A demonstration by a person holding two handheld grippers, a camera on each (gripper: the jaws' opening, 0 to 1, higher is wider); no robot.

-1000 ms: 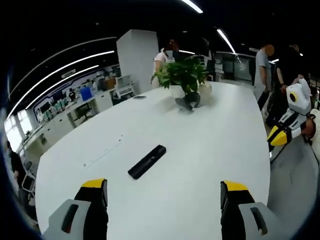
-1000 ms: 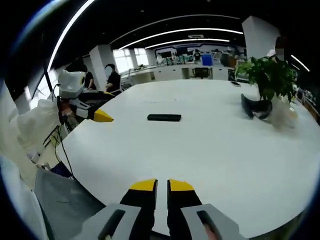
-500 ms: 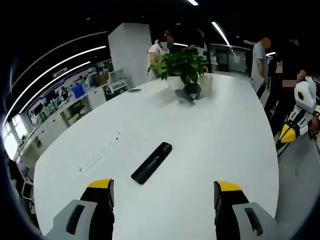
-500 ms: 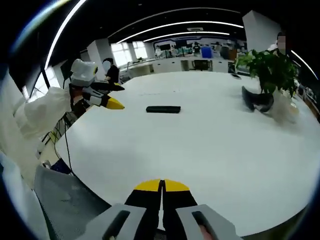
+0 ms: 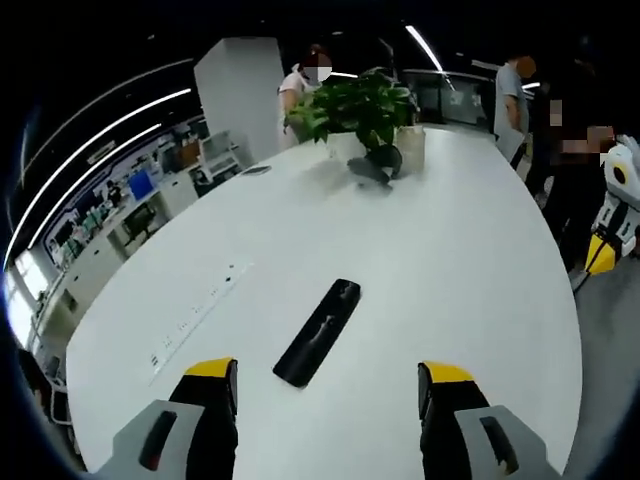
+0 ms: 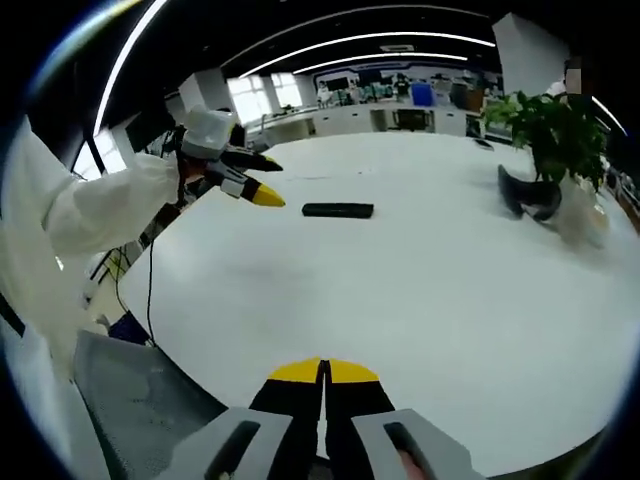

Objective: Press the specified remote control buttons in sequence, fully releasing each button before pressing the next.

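A black remote control lies flat on the white table, just ahead of my left gripper and between its two yellow-tipped jaws, which stand wide apart and hold nothing. In the right gripper view the same remote control lies far off across the table, with my left gripper hovering just to its left in a white-sleeved hand. My right gripper hangs over the table's near edge with its jaws pressed together and empty. At the right edge of the left gripper view shows my right gripper.
A potted green plant and a dark curved object stand at the table's far end. A flush socket strip runs in the tabletop to the remote's left. People stand beyond the table. A grey chair sits by the near edge.
My left gripper has moved in over the table toward the remote, which now sits closer between its jaws. My right gripper's jaws closed from a narrow gap to fully together.
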